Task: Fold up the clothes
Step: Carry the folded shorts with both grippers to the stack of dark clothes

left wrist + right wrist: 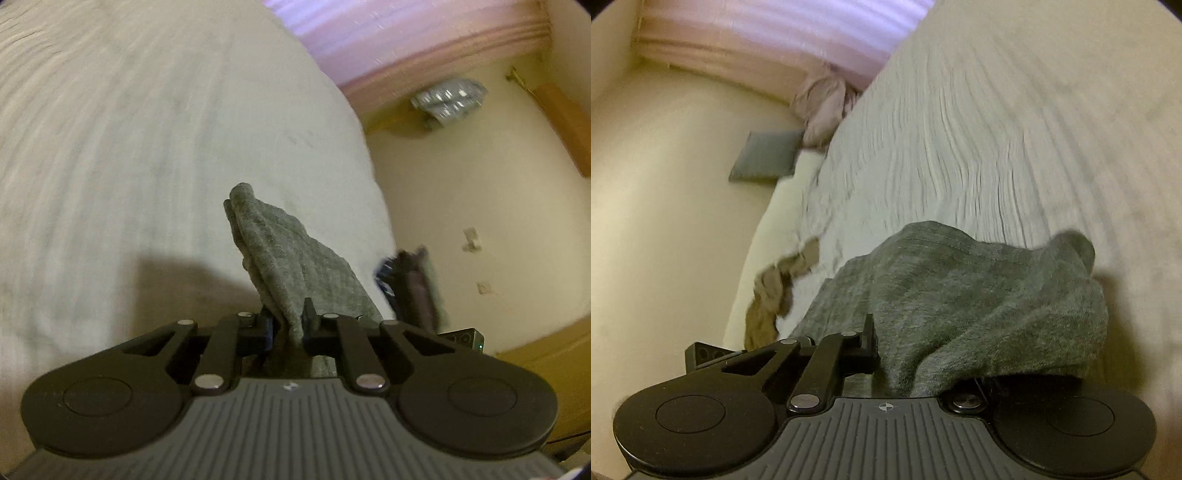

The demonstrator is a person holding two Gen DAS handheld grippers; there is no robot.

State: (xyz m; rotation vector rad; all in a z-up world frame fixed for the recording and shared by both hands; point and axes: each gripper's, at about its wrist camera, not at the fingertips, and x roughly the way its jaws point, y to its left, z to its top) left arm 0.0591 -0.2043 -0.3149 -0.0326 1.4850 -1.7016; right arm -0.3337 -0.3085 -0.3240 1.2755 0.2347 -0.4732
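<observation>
2 grippers, left gripper (288, 325) and right gripper (886, 350), clamp grey garment (960, 295) above bed (147, 147).

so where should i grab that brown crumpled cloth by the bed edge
Pinch the upper end of the brown crumpled cloth, coming from above. It lies as a twisted strip along the edge of the white bed cover, bunched high enough to pinch. Both grippers look occupied with the grey knit garment.

Bedspread (997, 129) wide open ahead; brown cloth (775, 288) w/ pink bundle (823, 107) crowd its left edge.
</observation>
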